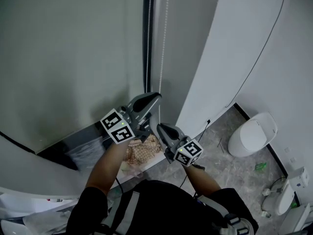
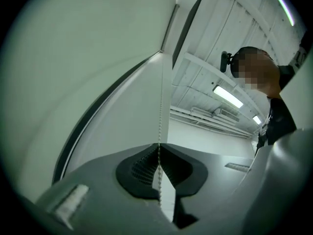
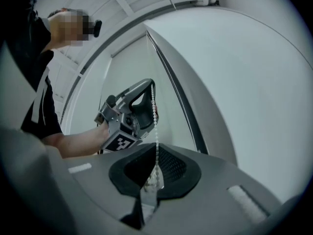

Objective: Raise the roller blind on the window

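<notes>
Tightly, left gripper [image 2: 159, 150] jaws closed on bead chain [image 2: 162, 106], right gripper [image 3: 156, 153] jaws gripping it lower down

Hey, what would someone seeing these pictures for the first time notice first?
The two grippers meet at the middle of the head view. The left gripper is higher and the right gripper just below it, each with jaws shut on the white bead chain hanging beside a dark vertical strip. Next comes the white toilet on the floor at right.
</notes>
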Motion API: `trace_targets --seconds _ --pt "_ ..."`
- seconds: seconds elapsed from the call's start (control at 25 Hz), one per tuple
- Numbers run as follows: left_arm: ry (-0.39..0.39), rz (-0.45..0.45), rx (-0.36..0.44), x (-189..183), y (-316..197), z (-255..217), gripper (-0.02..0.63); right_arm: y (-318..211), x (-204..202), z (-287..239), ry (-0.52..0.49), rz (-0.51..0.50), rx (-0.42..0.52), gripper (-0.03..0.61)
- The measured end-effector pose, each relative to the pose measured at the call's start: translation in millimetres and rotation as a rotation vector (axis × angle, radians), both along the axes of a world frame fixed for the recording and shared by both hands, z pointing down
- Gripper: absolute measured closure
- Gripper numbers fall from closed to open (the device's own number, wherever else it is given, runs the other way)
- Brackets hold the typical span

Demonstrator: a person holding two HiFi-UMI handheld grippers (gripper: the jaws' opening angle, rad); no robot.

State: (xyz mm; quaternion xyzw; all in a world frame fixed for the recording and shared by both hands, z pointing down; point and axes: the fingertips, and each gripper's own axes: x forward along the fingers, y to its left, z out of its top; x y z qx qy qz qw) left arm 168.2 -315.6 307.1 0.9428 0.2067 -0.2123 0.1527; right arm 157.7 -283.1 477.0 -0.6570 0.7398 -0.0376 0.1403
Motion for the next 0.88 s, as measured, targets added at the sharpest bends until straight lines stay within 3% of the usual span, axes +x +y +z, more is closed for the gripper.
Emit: trace_targets --seconds 0.16,0.2,0.24,0.36,0.64,0.76,0.88 --pt "-0.009 -0.003 -0.153 -13 -7 42 0.6 2 -13 37 0.049 -0.056 -0.11 0.552" --pt "-0.008 -0.018 -0.15 -14 -8 41 0.6 3 -15 31 0.086 -0.074 -0.106 0.532" --pt "-0.012 -0.037 -0.13 -13 -10 39 0.6 4 -16 19 0.117 -0.088 -0.087 0.463" --pt "-0.033 -0.08 -0.084 -11 -16 36 0.6 12 -5 -37 0.156 -0.077 0.032 0.428" --pt "-0.02 -0.084 -0.113 -18 -16 37 0.598 5 16 -189 0.125 -0.014 0.324 0.476" --pt "-0.018 -0.078 -0.117 -19 -10 38 0.598 -13 12 -233 0.099 -0.022 0.387 0.476" --pt "-0.018 -0.074 -0.113 -17 -4 37 0.6 -29 10 -259 0.135 -0.004 0.416 0.476"
